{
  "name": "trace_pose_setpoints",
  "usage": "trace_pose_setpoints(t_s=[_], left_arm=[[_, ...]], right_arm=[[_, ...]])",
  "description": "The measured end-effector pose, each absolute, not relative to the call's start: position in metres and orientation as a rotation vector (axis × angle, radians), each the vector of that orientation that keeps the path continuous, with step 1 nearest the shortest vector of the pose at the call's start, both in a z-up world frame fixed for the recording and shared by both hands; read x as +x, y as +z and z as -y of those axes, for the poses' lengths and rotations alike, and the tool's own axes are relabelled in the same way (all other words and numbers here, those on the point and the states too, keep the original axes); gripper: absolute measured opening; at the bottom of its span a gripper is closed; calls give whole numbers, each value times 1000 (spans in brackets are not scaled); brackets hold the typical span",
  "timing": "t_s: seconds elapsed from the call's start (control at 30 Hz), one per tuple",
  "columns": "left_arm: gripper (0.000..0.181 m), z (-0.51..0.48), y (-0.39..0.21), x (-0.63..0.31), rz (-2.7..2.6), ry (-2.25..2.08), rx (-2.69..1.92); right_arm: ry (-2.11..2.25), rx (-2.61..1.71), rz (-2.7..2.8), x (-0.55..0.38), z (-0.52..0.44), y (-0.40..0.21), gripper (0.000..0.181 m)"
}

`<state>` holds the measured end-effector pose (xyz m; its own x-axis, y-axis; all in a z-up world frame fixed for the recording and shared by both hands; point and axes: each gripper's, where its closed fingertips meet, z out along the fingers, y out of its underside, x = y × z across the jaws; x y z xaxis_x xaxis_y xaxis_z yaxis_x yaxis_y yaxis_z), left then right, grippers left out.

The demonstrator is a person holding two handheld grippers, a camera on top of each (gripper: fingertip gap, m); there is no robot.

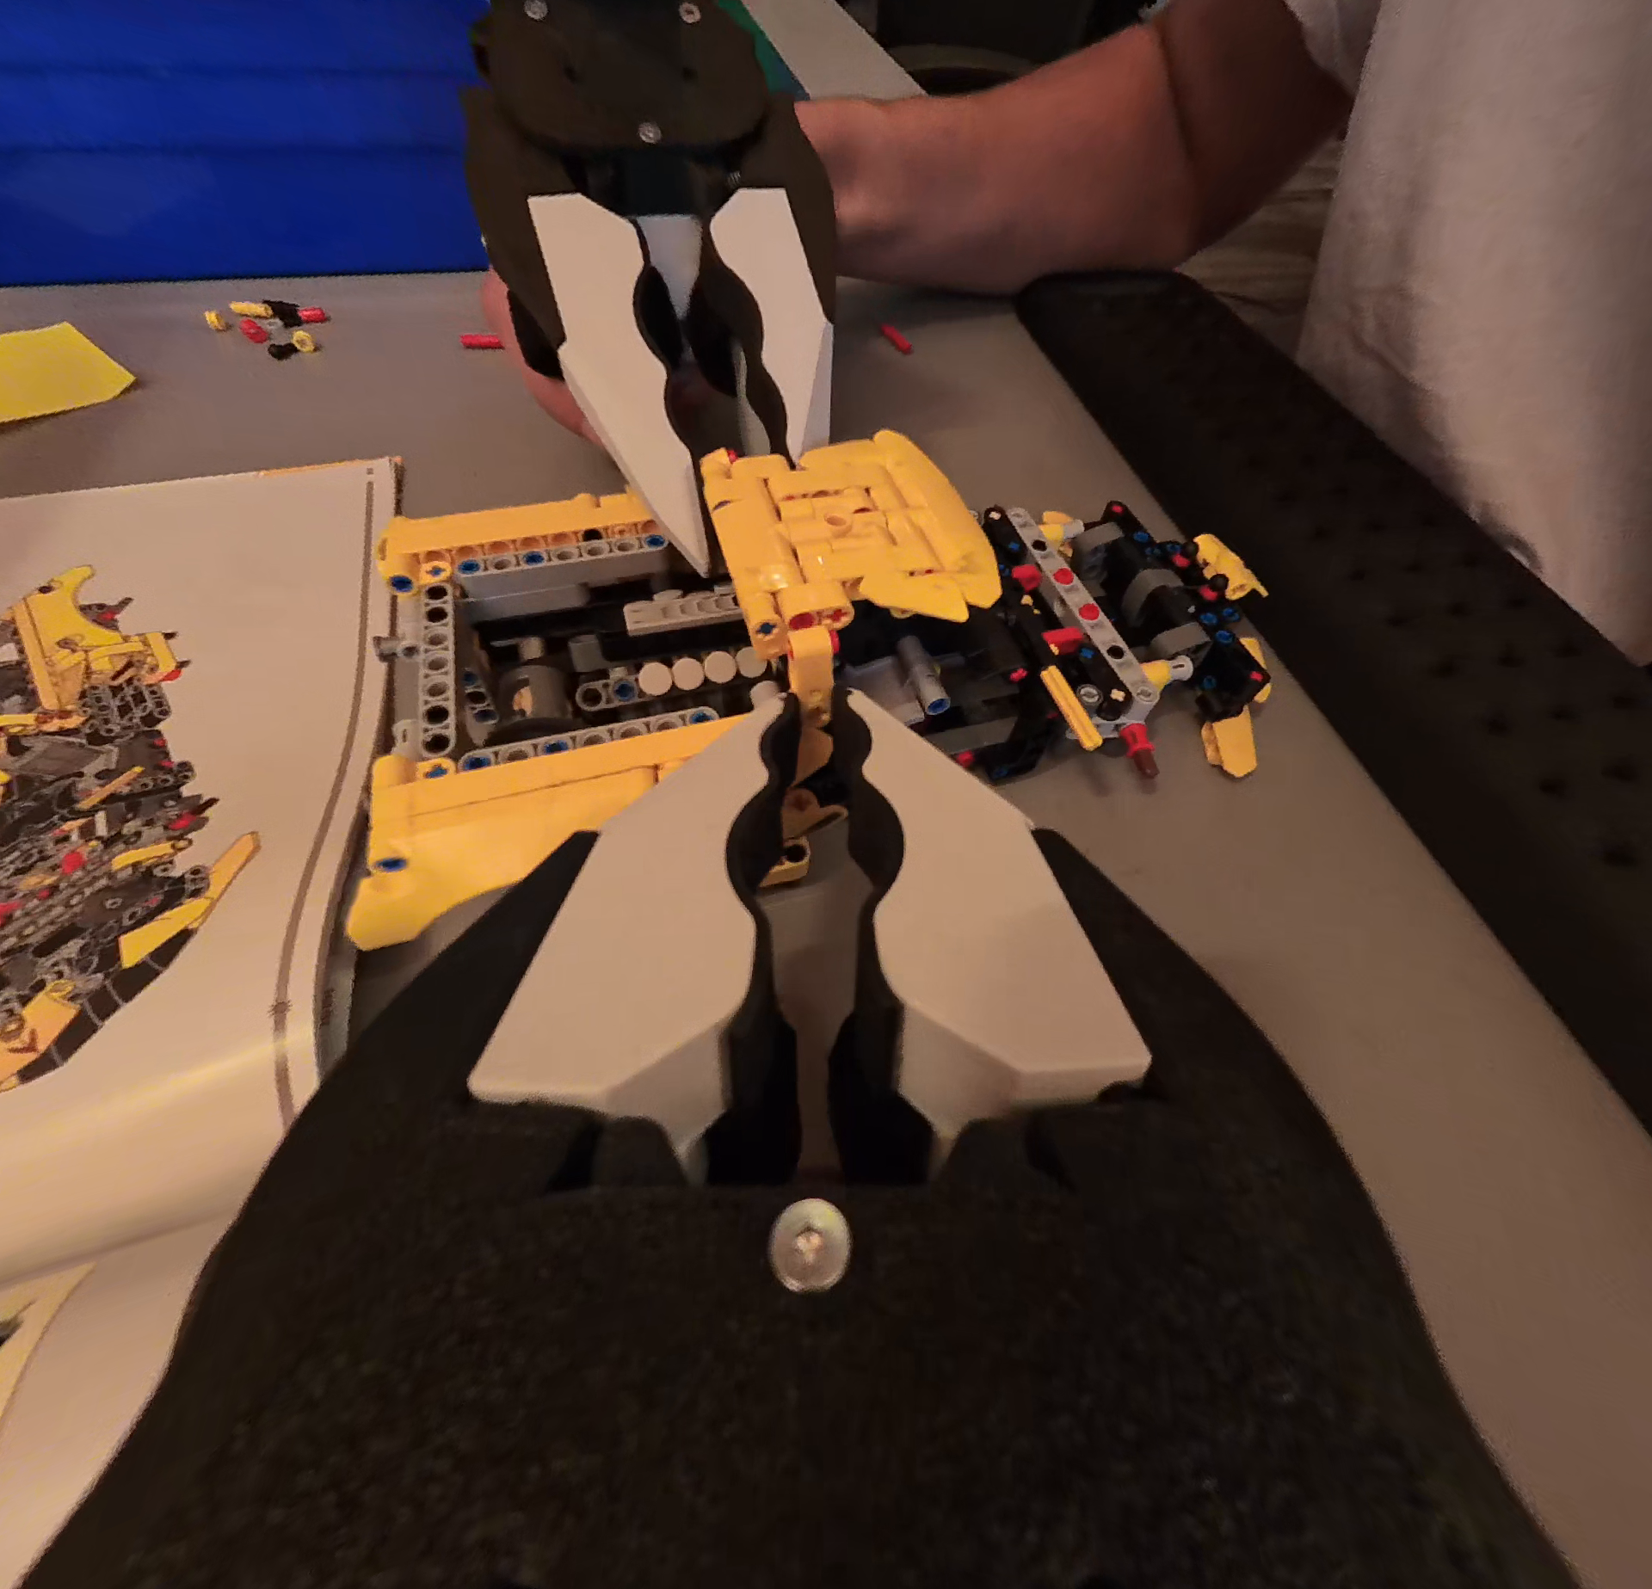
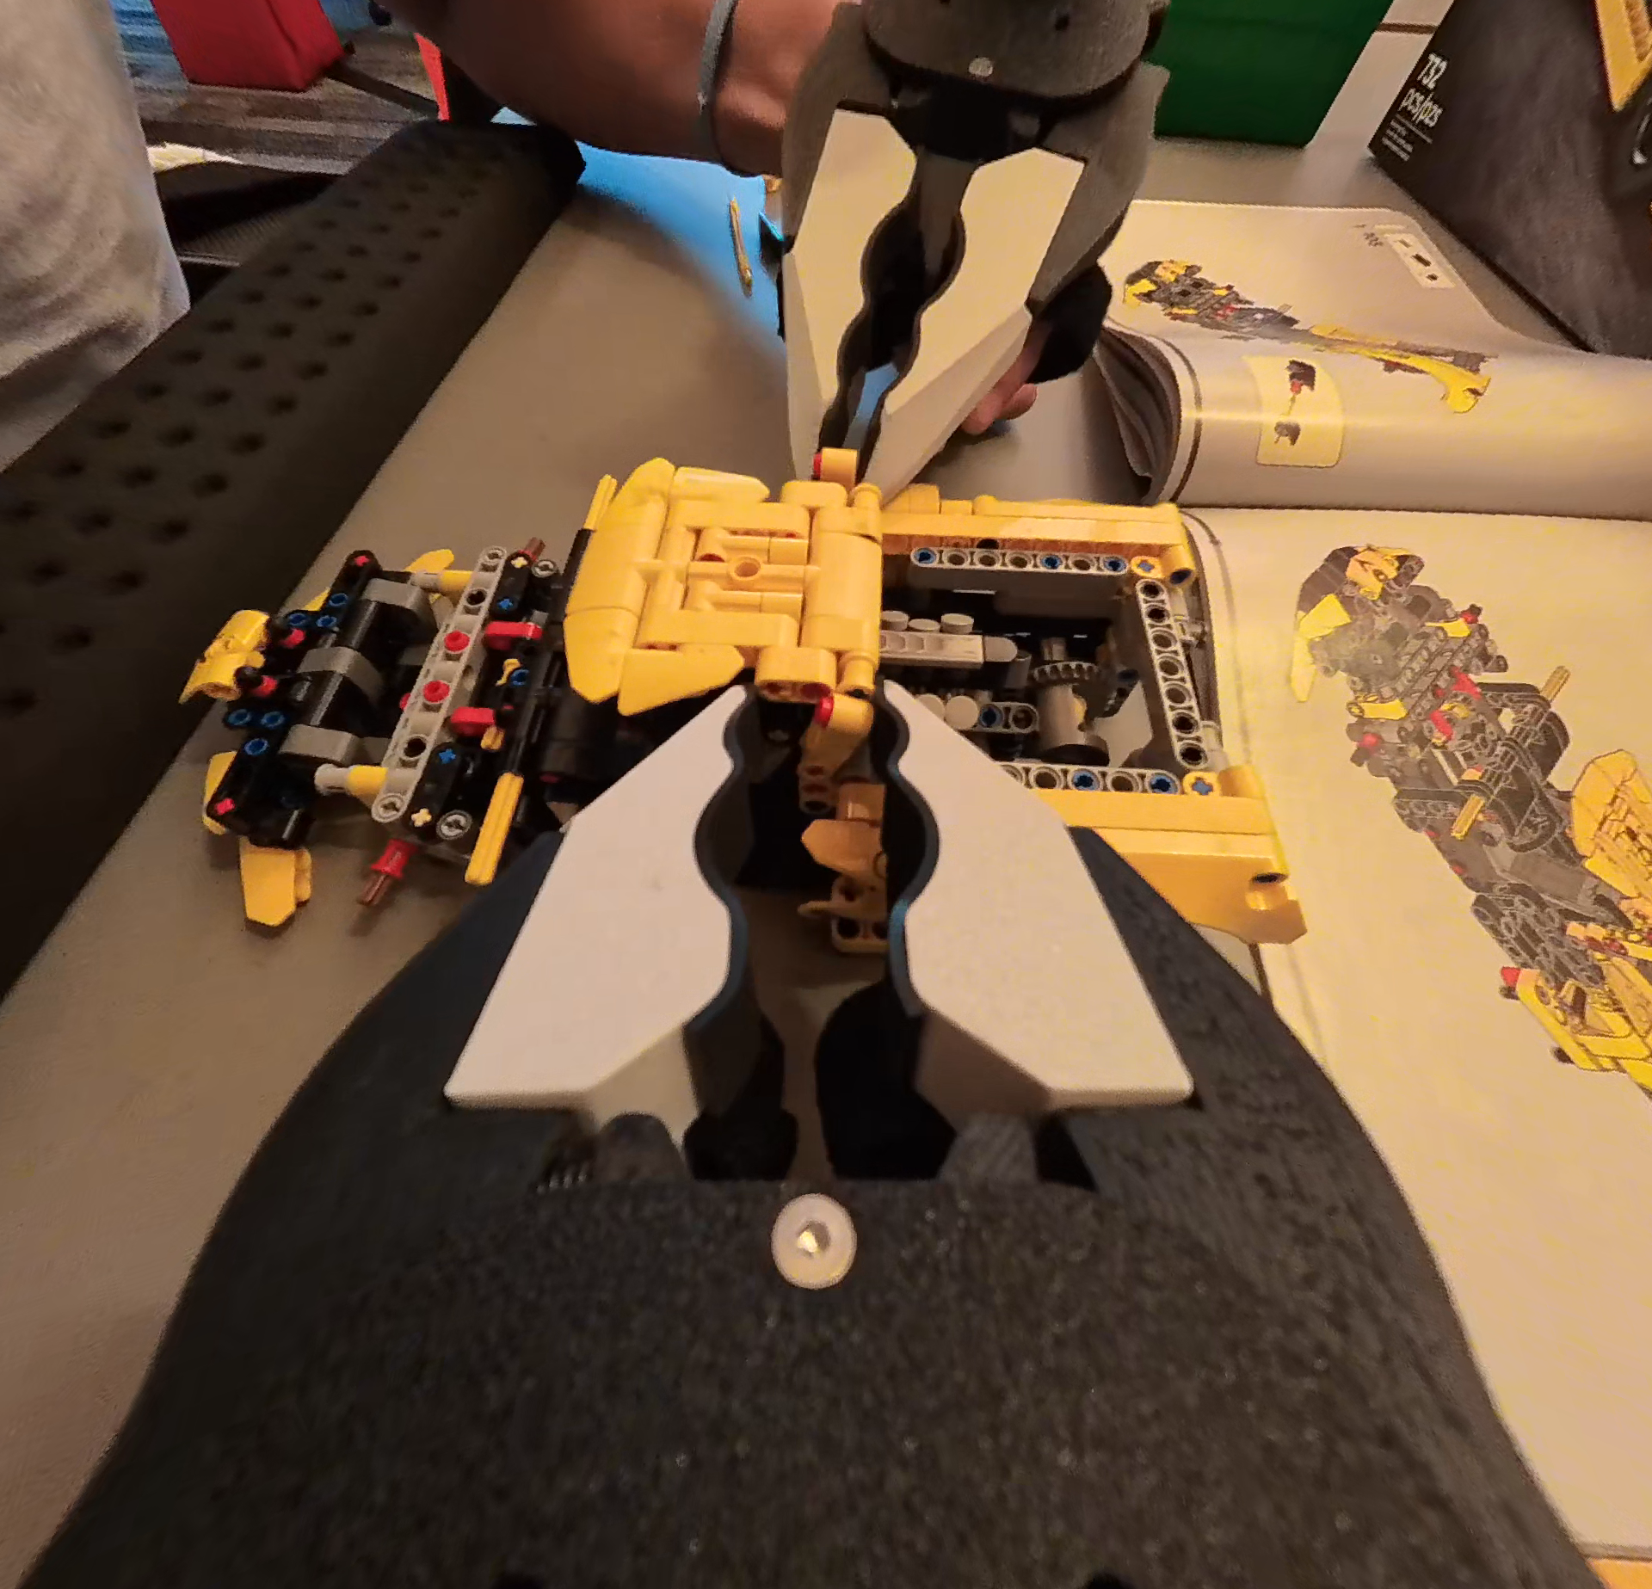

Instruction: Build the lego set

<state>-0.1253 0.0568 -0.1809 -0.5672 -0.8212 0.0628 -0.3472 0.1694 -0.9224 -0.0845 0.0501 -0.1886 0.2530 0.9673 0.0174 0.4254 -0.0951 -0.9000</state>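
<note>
The half-built lego model lies flat on the grey counter beside the open instruction booklet, its long axis across both views. Glossy yellow panels cover a studded grey-and-black frame. The left tongs pinch a yellow upright beam; the right tongs stand slightly parted around the opposite beam.

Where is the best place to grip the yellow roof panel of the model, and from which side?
Probably by its two short ends, one gripper from each side. The yellow roof panel is broad and flat on top, but narrow yellow arms stick out at both ends, thin enough for the fingers to close on.
</note>
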Motion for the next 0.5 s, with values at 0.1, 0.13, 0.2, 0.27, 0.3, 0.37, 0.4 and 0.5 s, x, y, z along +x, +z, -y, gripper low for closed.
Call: trace_pose_setpoints(t_s=[0.1, 0.13, 0.2, 0.27, 0.3, 0.37, 0.4, 0.5], left_arm=[[6, -57, -182, -125, -1999, -1370, -1094], [6, -57, -182, -125, -1998, -1360, -1087], [6, -57, -182, -125, -2000, -1325, -1054], [6, -57, -183, -125, -2006, -1288, -1006], [6, -56, -183, -125, -2008, -1275, -989], [6, -56, -184, -125, -2012, -1277, -988], [6, -56, -184, -125, -2014, -1277, -986], [6, -56, -183, -125, -2019, -1296, -995]], right_arm=[[799, -1674, 1308, -84, -50, -189, 22], [799, -1674, 1308, -84, -50, -189, 22], [805, -1675, 1306, -84, -50, -189, 22], [815, -1674, 1303, -85, -50, -189, 22], [820, -1673, 1301, -85, -50, -189, 22], [821, -1676, 1302, -85, -50, -189, 22], [824, -1675, 1302, -85, -50, -189, 22], [830, -1672, 1303, -85, -50, -189, 22]])
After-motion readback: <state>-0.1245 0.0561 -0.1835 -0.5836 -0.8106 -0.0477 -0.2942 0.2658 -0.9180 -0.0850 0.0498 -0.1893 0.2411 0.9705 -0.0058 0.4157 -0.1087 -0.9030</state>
